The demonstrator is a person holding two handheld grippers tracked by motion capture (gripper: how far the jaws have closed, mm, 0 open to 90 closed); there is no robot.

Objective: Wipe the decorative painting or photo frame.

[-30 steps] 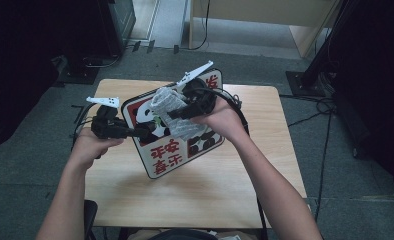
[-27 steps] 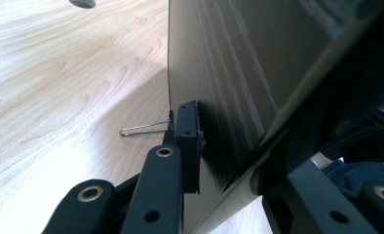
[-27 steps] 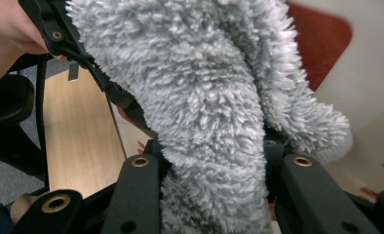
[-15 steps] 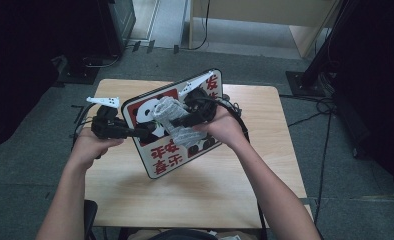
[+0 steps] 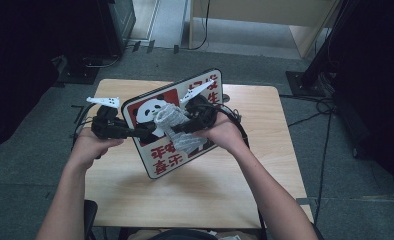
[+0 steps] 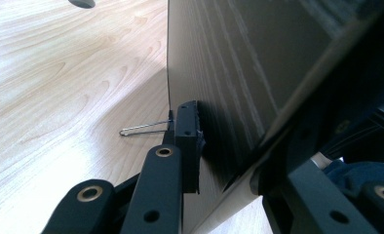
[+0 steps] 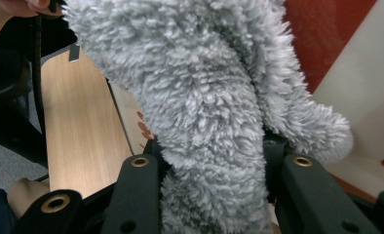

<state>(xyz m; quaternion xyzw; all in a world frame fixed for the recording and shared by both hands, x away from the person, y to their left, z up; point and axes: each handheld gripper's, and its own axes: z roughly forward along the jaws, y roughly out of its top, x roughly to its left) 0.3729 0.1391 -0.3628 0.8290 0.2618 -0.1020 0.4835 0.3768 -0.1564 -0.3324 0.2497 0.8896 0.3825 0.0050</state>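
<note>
Your cloth (image 7: 214, 112) is grey, shaggy, deep-pile fleece. The panda sign (image 5: 157, 107) you wipe carries a smooth, slightly glossy printed face and a dark wood-grain back. Your table (image 6: 58, 73) is pale, smooth, satin wood laminate.

The middle of the bench (image 5: 135, 200) is taken up by the panda sign board (image 5: 160, 165), which is held tilted on its edge by the left hand-held gripper (image 5: 147, 132). Its face is crossed by the grey fluffy cloth (image 5: 172, 125) clamped in the right hand-held gripper (image 5: 187, 131). Bare wood is left along the near edge and at the right side, where passage is unhindered. A thin metal wire (image 6: 144, 128) is seen lying on the wood beside the board's rear edge.
</note>
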